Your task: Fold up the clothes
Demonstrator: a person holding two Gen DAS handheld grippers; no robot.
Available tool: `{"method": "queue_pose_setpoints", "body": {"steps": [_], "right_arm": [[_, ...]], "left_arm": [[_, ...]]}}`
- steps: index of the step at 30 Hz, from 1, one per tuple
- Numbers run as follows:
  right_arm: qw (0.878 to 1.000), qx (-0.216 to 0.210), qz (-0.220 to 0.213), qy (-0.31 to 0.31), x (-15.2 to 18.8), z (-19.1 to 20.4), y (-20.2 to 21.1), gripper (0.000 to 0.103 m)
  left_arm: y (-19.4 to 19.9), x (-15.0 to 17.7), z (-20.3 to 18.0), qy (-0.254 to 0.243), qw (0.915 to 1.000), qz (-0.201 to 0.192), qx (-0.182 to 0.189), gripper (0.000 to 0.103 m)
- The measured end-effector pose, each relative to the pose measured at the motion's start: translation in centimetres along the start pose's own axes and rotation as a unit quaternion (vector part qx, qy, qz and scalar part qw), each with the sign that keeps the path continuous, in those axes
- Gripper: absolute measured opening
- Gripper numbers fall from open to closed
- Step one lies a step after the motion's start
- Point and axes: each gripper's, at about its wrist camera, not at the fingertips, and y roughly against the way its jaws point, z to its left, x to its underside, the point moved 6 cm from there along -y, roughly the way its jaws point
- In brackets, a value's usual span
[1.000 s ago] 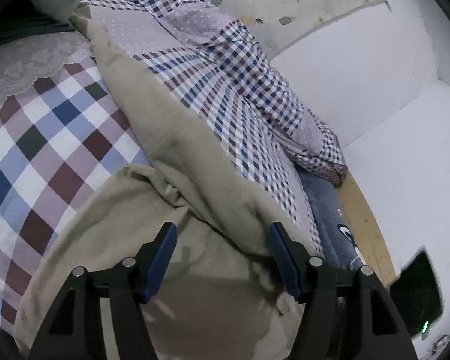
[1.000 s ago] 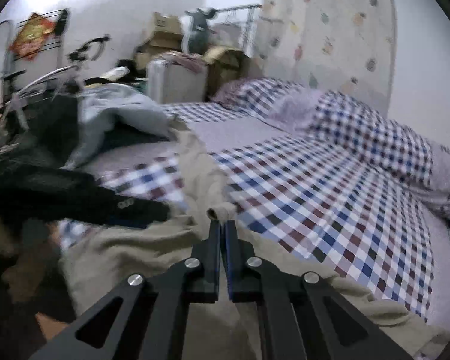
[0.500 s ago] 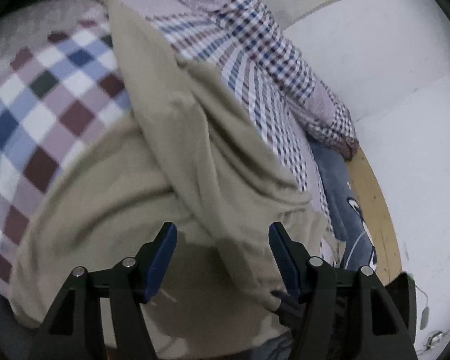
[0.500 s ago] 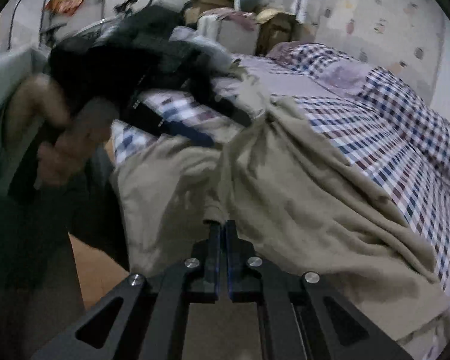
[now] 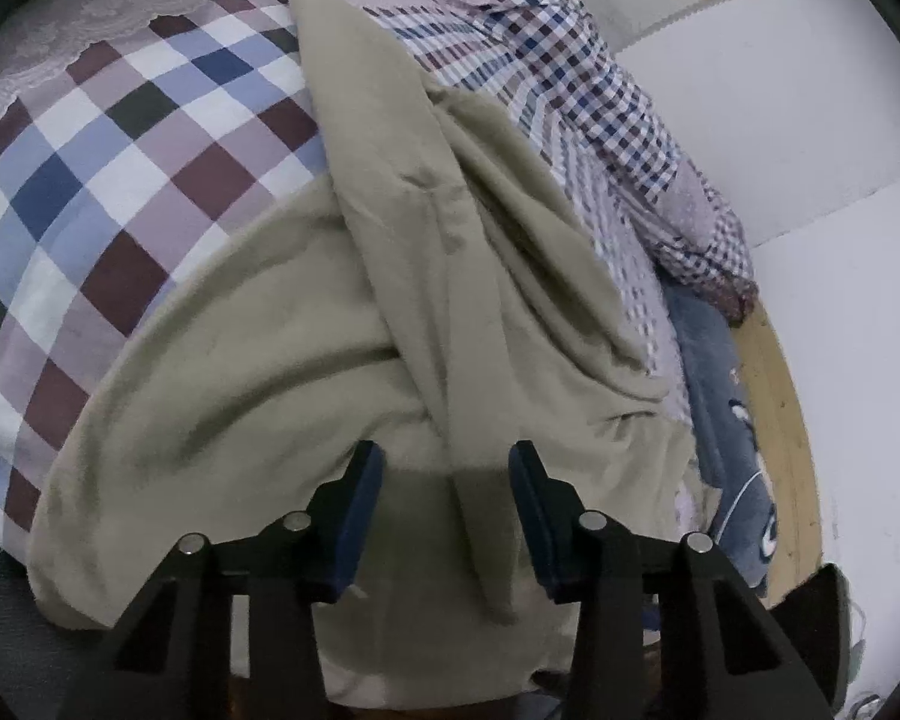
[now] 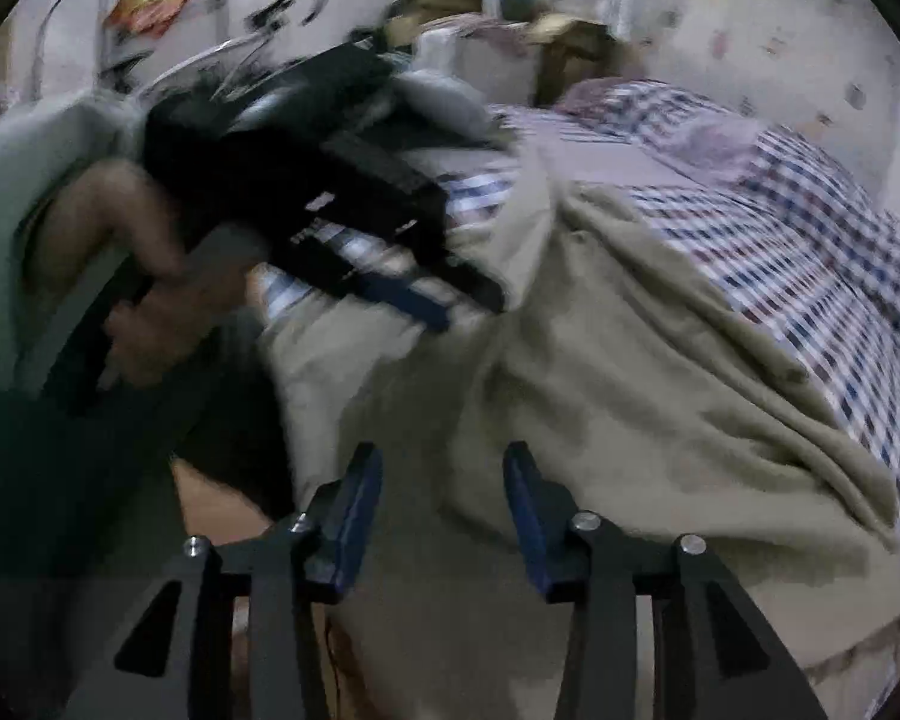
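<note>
**Both grippers loose over the beige garment at the near bed edge**

I see the rumpled beige soft-knit garment (image 5: 306,360) spread across the near end of the bed, on top of the large-check bedsheet in maroon, blue and white (image 5: 108,192). It is not flat. A long thick fold runs from the far side down toward me through the middle of the cloth, and a narrow strip of it hangs straight down. The cloth left of that ridge lies smoother, bulging in a rounded lobe; the right part is bunched into several overlapping creases. Its near edge droops over the side of the bed.

My left gripper (image 5: 447,468) hovers just above the cloth with its blue-padded fingers (image 5: 360,498) apart. The jaws have just been closing, yet the hanging strip sits in the gap without either pad pressing it.

My right gripper (image 6: 443,468) has its fingers apart too; its jaws have just been opening, and the beige cloth (image 6: 630,372) lies under and beyond the gap, not pinched. That view is blurred. In it I make out the person's hand (image 6: 150,324) on the left, holding the other black gripper over the cloth.

Farther right, a small-check quilt in navy, maroon and white (image 5: 600,96) lies bunched against the white wall (image 5: 780,90).
</note>
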Motion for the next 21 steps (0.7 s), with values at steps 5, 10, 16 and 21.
{"method": "queue_pose_setpoints", "body": {"steps": [5,10,16,21], "right_arm": [[1.000,0.012,-0.008,-0.016,-1.0,0.1,-1.8,0.045],[1.000,0.011,0.014,0.015,-1.0,2.6,-5.1,0.048],[0.992,-0.038,0.038,0.117,0.5,7.8,-5.9,0.045],[0.994,-0.043,0.035,0.091,0.6,5.9,-4.0,0.045]], "left_arm": [[0.7,-1.0,-1.3,-0.019,0.9993,-0.015,0.030,0.047],[0.6,-3.0,-1.4,-0.043,0.9986,-0.032,-0.001,0.047],[0.5,-3.4,0.9,-0.032,0.9985,-0.021,-0.038,0.045],[0.2,-1.0,0.7,-0.038,0.9989,0.009,-0.027,0.045]]}}
